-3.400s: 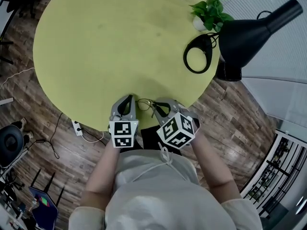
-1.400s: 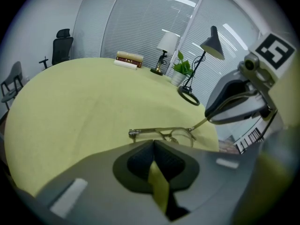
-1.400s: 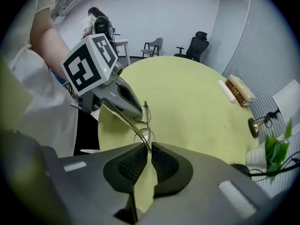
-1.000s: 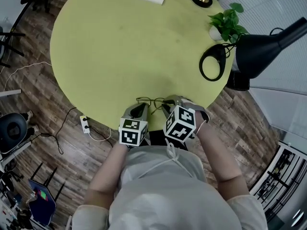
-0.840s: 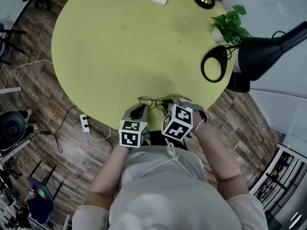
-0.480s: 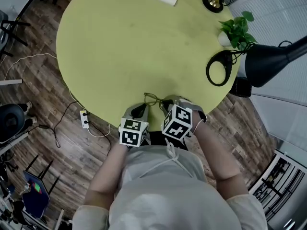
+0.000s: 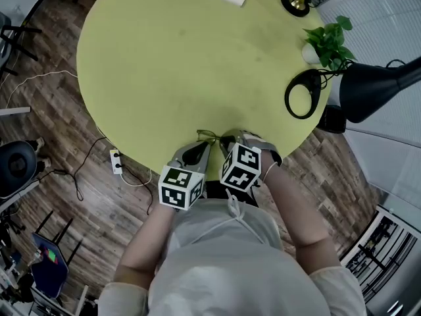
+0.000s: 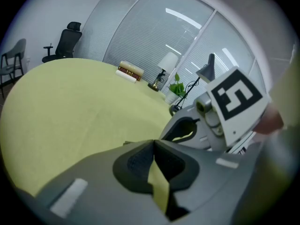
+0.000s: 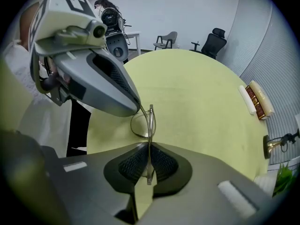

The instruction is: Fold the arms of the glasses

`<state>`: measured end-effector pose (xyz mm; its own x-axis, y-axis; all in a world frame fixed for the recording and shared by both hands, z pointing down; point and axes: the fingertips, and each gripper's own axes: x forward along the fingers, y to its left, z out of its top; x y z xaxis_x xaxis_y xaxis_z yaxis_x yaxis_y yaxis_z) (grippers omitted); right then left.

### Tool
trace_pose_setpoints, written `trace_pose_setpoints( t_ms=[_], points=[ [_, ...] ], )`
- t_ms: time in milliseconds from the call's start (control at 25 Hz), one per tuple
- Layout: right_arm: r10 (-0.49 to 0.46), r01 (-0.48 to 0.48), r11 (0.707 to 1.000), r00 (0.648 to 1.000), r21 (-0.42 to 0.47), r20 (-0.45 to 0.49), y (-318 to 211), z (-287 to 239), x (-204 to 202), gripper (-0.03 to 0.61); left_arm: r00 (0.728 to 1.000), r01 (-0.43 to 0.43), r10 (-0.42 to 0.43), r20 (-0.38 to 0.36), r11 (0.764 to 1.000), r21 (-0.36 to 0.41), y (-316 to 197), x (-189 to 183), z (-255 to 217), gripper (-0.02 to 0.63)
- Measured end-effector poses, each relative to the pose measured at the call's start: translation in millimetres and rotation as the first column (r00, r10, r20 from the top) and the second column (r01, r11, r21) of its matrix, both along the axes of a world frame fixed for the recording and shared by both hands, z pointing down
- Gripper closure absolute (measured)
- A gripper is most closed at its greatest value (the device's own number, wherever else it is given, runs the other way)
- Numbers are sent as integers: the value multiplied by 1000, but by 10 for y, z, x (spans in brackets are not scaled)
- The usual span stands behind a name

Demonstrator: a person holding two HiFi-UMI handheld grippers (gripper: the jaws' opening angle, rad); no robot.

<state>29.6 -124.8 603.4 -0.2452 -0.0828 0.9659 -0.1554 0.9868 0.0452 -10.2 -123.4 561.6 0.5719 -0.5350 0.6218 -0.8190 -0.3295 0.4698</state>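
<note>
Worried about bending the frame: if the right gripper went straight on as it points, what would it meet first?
Likely the yellow table, just under the glasses; the right gripper has just been closing its jaws on them. Depth unclear.

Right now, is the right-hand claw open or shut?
Shut on the glasses, having just closed: right gripper pads pinch the thin frame.

Thin wire-metal glasses (image 9: 141,124) on matt table (image 7: 164,64).
</note>
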Motion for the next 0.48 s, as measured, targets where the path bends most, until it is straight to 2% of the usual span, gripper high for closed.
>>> trace_pose_setpoints(
  t_ms=[120,480],
  points=[
    [-6,6,1000,1000,4,-1,0,0,-7,560,999,17,-17,-33,1000,4,-90,56,-66,607],
    [9,-11,998,999,60,38,-36,-16,7,557,1000,2,-1,14,999,-37,-149,82,187,607]
  ],
)
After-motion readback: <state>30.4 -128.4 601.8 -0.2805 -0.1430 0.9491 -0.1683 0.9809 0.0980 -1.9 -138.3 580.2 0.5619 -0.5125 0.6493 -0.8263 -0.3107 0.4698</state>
